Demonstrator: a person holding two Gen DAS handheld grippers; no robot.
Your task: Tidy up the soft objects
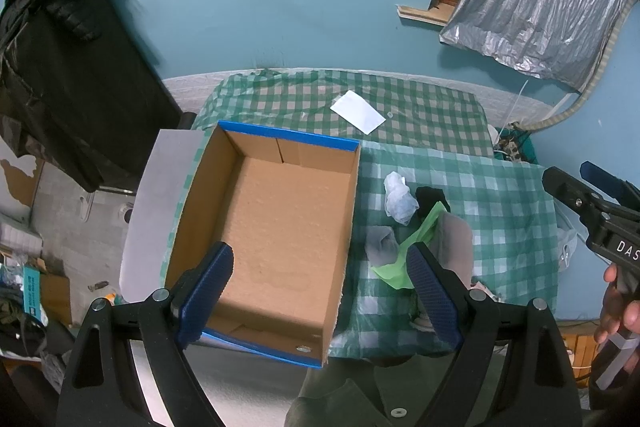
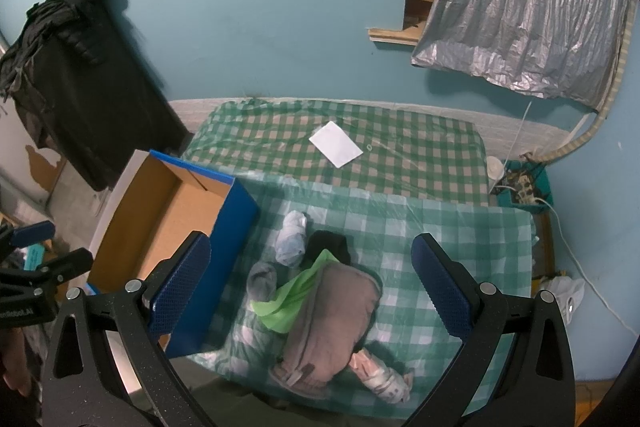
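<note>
So both grippers are spread wide and holding nothing. The left gripper (image 1: 320,291) hangs over the near edge of the cardboard box (image 1: 276,223), which sits at the left side of the checkered tablecloth (image 2: 460,239) with its long axis running front to back. The pile of soft stuff is just right of the box: a grey garment (image 2: 336,311) stretched front to back, a green cloth (image 2: 292,295) poking out from under it toward the box, a grey sock (image 2: 262,279), a white sock (image 2: 292,239) and a black sock (image 2: 328,245) behind. The right gripper (image 2: 316,291) hovers right above that pile, which sits between its fingers. A white paper (image 2: 336,143) lies near the far edge.
</note>
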